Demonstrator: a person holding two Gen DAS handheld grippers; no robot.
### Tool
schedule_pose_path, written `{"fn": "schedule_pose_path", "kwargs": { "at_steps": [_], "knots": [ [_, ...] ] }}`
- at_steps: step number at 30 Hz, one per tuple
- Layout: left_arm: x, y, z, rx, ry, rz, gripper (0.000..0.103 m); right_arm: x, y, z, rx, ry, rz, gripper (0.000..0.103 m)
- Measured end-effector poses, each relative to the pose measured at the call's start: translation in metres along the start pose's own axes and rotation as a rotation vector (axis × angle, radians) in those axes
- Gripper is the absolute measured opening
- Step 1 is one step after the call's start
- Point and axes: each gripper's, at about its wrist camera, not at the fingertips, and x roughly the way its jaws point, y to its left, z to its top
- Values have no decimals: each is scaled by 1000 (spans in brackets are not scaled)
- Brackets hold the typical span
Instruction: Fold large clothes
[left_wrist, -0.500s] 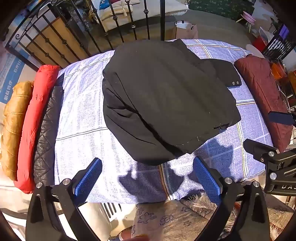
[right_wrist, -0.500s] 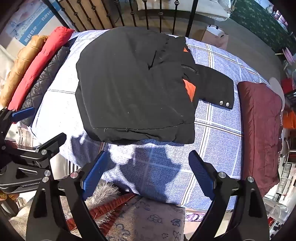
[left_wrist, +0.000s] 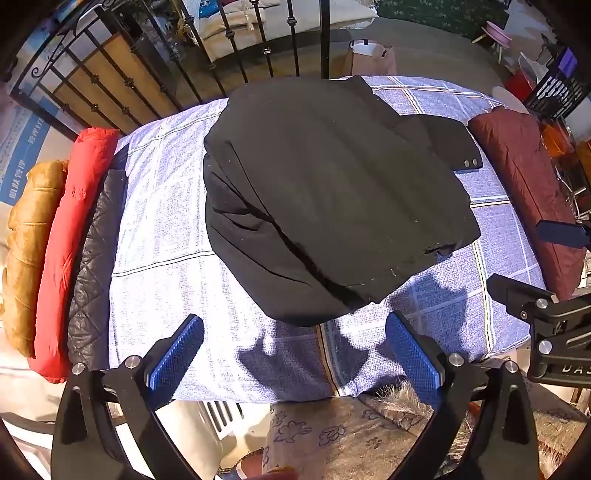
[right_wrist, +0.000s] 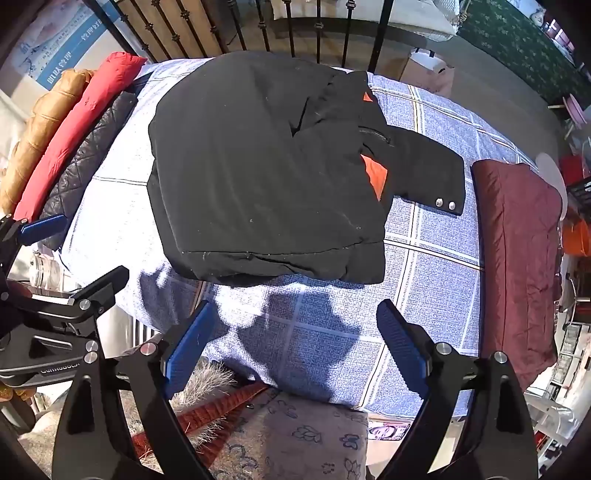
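Holding both the left gripper (left_wrist: 293, 354) and right gripper (right_wrist: 291, 347) empty, fingers apart, I judge the padded black jacket (right_wrist: 266, 166) beyond them half folded on the checked blue bedsheet (right_wrist: 436, 280); one cuffed sleeve (right_wrist: 432, 177) remains out.

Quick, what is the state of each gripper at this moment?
Left gripper: jaws open, holding nothing, short of the black jacket.
Right gripper: jaws open, holding nothing.

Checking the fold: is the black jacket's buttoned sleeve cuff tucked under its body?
No, the black jacket has its buttoned sleeve cuff lying out on the checked sheet.
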Motion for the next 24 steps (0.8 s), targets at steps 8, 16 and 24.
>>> {"fn": "schedule_pose_path", "kwargs": {
  "at_steps": [8, 16, 24],
  "knots": [
    [6, 2, -5, -5, 17, 15, 97, 2, 0, -2, 6, 3, -11, 88],
    [8, 1, -6, 0, 29, 25, 97, 2, -1, -3, 7, 4, -9, 88],
    [8, -1, -8, 4, 33, 28, 97, 4, -1, -4, 8, 6, -10, 88]
  ]
}}
